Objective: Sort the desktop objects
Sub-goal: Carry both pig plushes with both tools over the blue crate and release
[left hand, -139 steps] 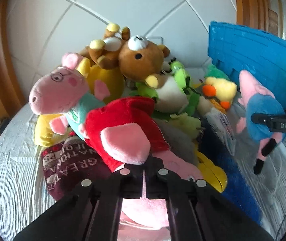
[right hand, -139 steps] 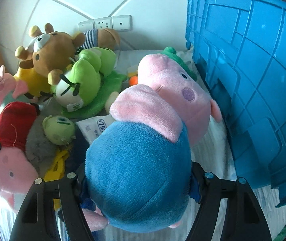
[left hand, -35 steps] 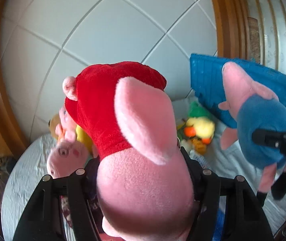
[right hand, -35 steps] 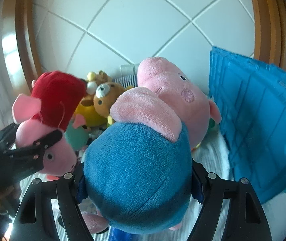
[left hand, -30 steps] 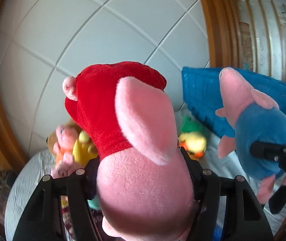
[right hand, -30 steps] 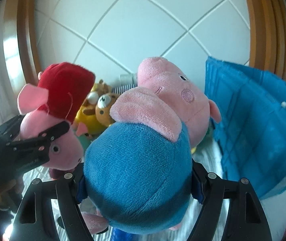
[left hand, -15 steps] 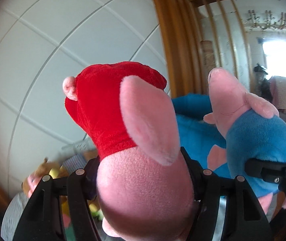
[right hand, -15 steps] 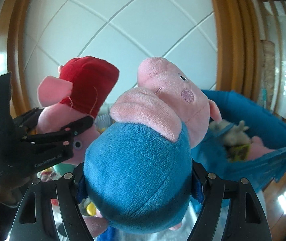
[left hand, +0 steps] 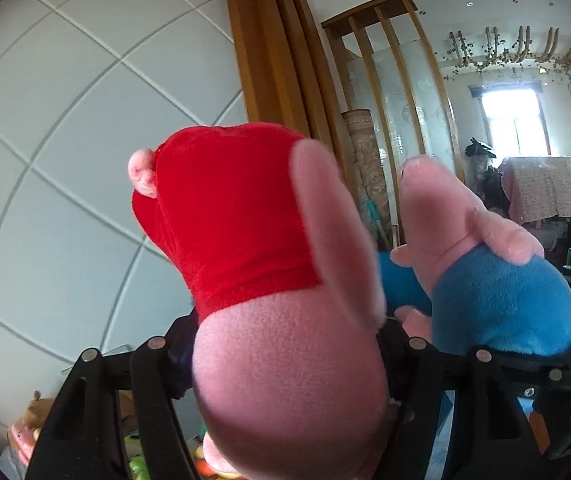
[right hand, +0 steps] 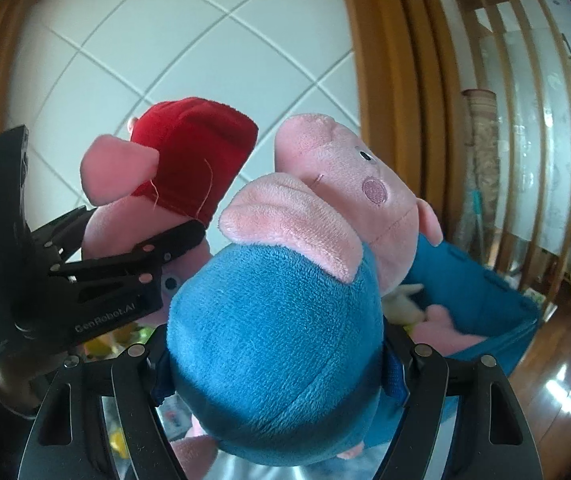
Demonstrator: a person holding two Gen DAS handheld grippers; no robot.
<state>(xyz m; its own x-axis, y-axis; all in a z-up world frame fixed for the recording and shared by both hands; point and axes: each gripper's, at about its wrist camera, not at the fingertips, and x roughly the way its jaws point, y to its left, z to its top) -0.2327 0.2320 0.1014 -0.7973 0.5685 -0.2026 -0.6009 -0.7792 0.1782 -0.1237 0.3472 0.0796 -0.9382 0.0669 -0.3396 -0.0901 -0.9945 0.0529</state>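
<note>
Left gripper [left hand: 285, 354] jaws clamp the red pig [left hand: 245, 240], right gripper [right hand: 277, 354] jaws the blue pig [right hand: 277, 300]; both lie lengthwise away from the jaws. Beyond, blue crate [right hand: 497, 320] holds plush toys [right hand: 437, 320].

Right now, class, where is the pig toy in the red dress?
The red-dressed pig is held up in the left tongs, left of the blue-shirted pig in the left wrist view, before the white panelled wall.

2 fisheye views, each looking forward along its own gripper's fingers, very close behind a held plush. The left wrist view faces the red-dressed pig plush [left hand: 241, 216], the right wrist view the blue-bodied pig plush [right hand: 277, 320]. Both views show both plush toys, the panelled wall [left hand: 65, 120] and the wooden frame [right hand: 385, 80].
</note>
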